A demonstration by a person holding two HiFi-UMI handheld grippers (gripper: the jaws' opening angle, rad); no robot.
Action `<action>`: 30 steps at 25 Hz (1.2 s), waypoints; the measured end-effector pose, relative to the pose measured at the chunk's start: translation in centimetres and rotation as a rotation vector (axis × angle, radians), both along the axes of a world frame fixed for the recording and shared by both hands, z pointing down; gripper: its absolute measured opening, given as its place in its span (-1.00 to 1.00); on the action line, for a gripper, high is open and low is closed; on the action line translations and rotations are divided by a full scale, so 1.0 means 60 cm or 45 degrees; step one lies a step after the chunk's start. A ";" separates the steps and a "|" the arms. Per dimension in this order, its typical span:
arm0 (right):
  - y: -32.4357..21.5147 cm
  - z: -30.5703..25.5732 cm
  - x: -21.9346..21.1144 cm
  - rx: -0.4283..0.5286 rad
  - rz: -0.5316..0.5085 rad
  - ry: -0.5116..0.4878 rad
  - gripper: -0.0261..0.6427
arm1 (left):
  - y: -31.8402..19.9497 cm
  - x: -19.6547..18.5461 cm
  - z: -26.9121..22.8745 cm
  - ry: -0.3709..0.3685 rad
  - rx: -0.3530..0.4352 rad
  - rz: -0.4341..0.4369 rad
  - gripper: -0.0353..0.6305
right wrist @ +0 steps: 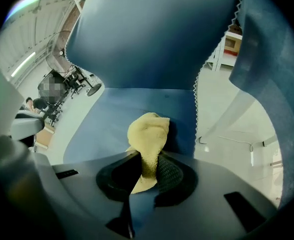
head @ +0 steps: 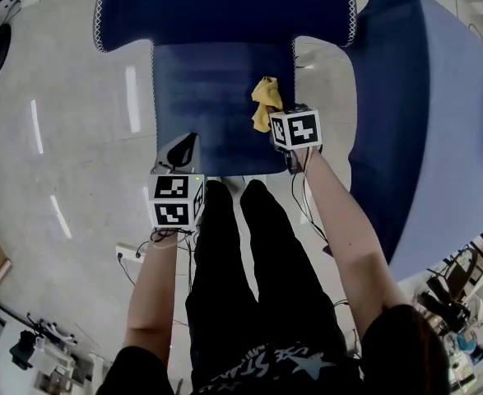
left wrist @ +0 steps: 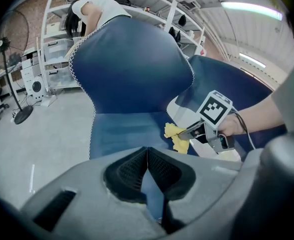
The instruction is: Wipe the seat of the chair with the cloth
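A blue chair stands before me, its seat [head: 204, 97] below the wide backrest [head: 225, 6]. A crumpled yellow cloth [head: 266, 104] hangs over the seat's right side, pinched in my right gripper [head: 284, 120], which is shut on it. The right gripper view shows the cloth [right wrist: 148, 139] bunched up between the jaws above the seat [right wrist: 116, 119]. My left gripper [head: 185, 148] is shut and holds nothing, at the seat's front left edge. From the left gripper view the cloth [left wrist: 178, 136] and the right gripper [left wrist: 194, 130] show at the right over the seat [left wrist: 126, 134].
A second blue chair or sofa [head: 426, 113] stands close on the right. Grey floor [head: 60, 122] lies on the left, with a fan [left wrist: 14, 84] and shelves [left wrist: 56, 59] further off. A person bends at the shelves behind the chair. My legs [head: 249, 253] stand at the seat's front.
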State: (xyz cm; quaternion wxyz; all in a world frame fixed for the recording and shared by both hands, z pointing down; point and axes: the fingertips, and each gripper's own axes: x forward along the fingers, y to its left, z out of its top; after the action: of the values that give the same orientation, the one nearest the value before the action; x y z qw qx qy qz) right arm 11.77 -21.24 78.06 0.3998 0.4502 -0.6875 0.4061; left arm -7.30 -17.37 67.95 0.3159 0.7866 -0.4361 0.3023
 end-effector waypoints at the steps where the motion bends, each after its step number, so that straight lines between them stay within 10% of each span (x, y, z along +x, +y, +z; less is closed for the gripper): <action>1: 0.001 -0.002 0.009 -0.001 0.021 0.004 -0.72 | 0.001 0.003 -0.002 -0.002 -0.001 0.004 -0.83; 15: 0.053 -0.014 0.122 -0.074 0.235 0.081 -0.73 | 0.047 0.030 -0.019 -0.056 -0.015 -0.072 -0.83; 30: 0.115 -0.050 -0.290 -0.067 -0.370 -0.269 -0.73 | 0.099 -0.102 -0.006 -0.058 -0.048 -0.341 -0.83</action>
State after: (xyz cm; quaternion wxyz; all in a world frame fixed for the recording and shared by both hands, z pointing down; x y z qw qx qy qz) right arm -5.65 -14.32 75.05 0.3913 0.2903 -0.7725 0.4072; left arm -13.43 -11.44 67.59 0.3582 0.7082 -0.5385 0.2832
